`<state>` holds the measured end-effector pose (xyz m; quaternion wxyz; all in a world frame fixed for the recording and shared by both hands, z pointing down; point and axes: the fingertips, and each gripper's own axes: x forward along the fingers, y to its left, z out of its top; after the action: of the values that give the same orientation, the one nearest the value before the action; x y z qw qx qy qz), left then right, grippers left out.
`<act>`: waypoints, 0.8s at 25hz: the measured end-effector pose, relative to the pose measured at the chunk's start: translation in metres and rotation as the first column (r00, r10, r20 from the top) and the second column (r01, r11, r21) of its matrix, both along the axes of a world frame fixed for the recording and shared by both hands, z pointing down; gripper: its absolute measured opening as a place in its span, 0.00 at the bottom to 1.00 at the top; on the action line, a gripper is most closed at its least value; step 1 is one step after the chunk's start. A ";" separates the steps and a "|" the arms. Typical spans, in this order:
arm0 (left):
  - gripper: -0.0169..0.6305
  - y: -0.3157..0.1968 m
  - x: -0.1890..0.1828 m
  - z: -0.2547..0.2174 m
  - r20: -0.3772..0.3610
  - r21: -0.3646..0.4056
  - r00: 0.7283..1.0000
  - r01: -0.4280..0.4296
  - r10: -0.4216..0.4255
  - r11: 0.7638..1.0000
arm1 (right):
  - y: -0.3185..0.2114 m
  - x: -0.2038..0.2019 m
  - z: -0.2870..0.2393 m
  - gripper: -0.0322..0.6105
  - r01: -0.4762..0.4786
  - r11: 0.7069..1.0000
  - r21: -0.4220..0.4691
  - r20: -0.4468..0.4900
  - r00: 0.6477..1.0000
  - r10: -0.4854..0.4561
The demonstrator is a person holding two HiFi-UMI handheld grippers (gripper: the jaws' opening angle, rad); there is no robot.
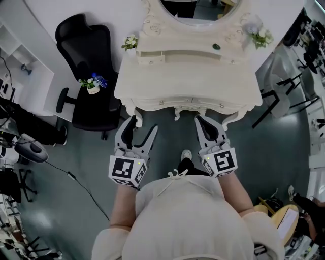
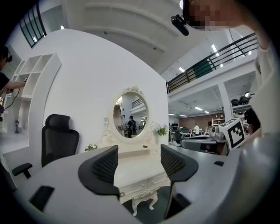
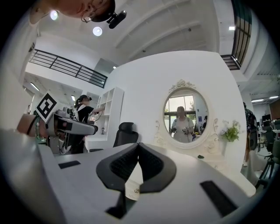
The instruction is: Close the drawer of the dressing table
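In the head view a black office chair (image 1: 84, 71) stands at ten o'clock, with a small pot of flowers (image 1: 93, 84) on its seat. The white dressing table (image 1: 188, 76) fills twelve o'clock, with its oval mirror (image 1: 195, 9) at the far edge. A flower sprig (image 1: 131, 41) sits at each back corner and a small dark item (image 1: 216, 46) lies on the raised shelf. The drawer (image 1: 161, 103) sits in the table's near face, and its knobbed front looks flush with the rest.

The left gripper (image 1: 142, 125), at about eight o'clock from the picture's centre, is just short of that face and points at the table's left corner. Its fingers are spread wide with nothing between them. The right gripper (image 1: 202, 121), at three o'clock, is below the table's near edge. Its fingers are pressed together at the tips and carry nothing.
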<state>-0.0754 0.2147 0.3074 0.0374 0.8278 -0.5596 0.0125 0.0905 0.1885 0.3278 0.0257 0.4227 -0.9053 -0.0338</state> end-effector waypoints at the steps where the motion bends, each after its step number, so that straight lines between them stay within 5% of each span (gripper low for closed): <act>1: 0.50 -0.013 0.004 -0.002 0.002 -0.001 1.000 0.011 -0.011 1.000 | -0.015 0.005 -0.002 0.06 0.009 1.000 -0.001 0.004 1.000 -0.009; 12: 0.50 -0.147 0.057 0.017 0.035 -0.051 0.994 0.103 -0.101 0.993 | -0.162 0.063 0.012 0.06 0.066 0.997 -0.048 -0.002 0.998 -0.066; 20: 0.50 -0.202 0.056 0.045 0.062 -0.119 0.991 0.128 -0.121 0.985 | -0.219 0.057 0.032 0.06 0.105 0.989 -0.104 -0.016 0.994 -0.107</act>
<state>-0.0194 0.0129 0.3521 0.0736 0.7866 -0.6094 0.0669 0.1472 -0.0302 0.3599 0.0553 0.3718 -0.9266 0.0073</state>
